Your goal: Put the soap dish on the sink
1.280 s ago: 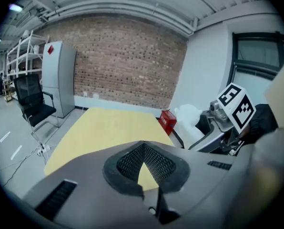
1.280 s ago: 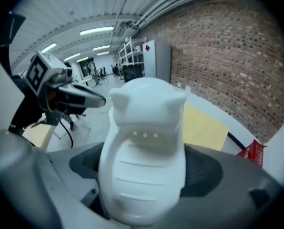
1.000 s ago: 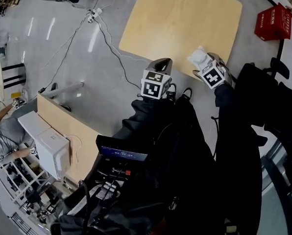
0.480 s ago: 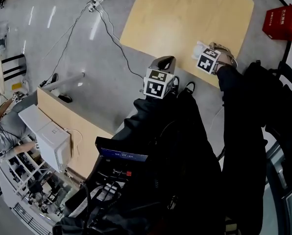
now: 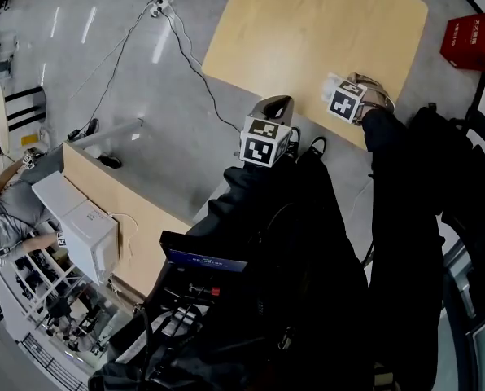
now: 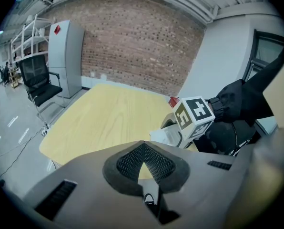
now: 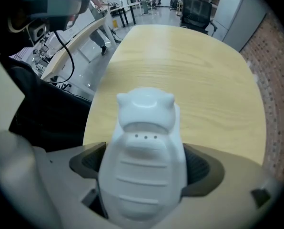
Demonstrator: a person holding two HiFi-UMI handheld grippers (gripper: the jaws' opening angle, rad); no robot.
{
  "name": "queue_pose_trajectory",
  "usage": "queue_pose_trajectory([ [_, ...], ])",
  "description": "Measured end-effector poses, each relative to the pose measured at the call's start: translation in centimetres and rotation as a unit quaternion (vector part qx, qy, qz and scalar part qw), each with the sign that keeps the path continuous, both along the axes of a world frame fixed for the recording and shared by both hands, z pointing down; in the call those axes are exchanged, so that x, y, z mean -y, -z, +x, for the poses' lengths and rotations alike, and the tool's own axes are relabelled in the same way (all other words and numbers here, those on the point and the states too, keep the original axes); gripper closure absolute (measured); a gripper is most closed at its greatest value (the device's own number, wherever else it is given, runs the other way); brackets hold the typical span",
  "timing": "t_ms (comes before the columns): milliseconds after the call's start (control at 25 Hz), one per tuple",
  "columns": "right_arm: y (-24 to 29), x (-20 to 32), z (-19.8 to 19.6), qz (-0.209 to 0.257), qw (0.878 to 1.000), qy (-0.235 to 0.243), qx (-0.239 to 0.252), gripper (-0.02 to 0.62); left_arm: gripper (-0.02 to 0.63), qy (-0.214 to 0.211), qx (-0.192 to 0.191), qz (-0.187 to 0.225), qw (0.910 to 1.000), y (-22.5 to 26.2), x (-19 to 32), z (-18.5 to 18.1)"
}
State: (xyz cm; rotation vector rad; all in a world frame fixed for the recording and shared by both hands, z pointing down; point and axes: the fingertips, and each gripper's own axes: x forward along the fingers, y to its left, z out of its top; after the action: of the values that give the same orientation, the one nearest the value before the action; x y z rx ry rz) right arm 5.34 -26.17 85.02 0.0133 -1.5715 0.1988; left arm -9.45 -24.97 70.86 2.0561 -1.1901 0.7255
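A white, animal-shaped soap dish point(image 7: 144, 128) with ribbed grooves sits lengthwise between the jaws of my right gripper point(image 7: 147, 168), which is shut on it. In the head view that right gripper point(image 5: 340, 92) hovers over the near edge of a pale wooden table point(image 5: 308, 31), with a sliver of the soap dish point(image 5: 329, 83) showing past the marker cube. My left gripper point(image 5: 275, 106) hangs beside the table's near corner, over the grey floor. Its pads point(image 6: 132, 159) meet with nothing between them. The left gripper view also catches the right gripper point(image 6: 192, 118) and the soap dish point(image 6: 164, 135). No sink is in view.
A red crate point(image 5: 477, 43) stands on the floor at the far right. Cables point(image 5: 177, 47) trail across the grey floor to the left of the table. A wooden counter with a white box point(image 5: 84, 226) lies at the lower left. An office chair point(image 6: 39, 87) and grey cabinet point(image 6: 65, 56) stand by a brick wall.
The right gripper with the soap dish has shifted a little farther over the table's edge. The left gripper has barely moved.
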Motion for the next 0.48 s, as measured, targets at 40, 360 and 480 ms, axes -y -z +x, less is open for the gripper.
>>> queue_pose_trajectory([
  [40,0.1,0.0,-0.1,-0.002,1.000,-0.001,0.009,0.097,0.603,0.001,-0.001,-0.001,1.0000,0.0,0.0,0.0],
  [360,6.0,1.8,-1.3,0.038,0.985,-0.085,0.148,0.095,0.603,0.002,-0.007,0.020,0.9998,1.9,0.5,0.0],
  [480,11.1,3.7,-1.3,0.086,0.959,-0.165,0.216,0.095,0.603,-0.001,-0.006,0.041,0.9991,3.2,1.1,0.1],
])
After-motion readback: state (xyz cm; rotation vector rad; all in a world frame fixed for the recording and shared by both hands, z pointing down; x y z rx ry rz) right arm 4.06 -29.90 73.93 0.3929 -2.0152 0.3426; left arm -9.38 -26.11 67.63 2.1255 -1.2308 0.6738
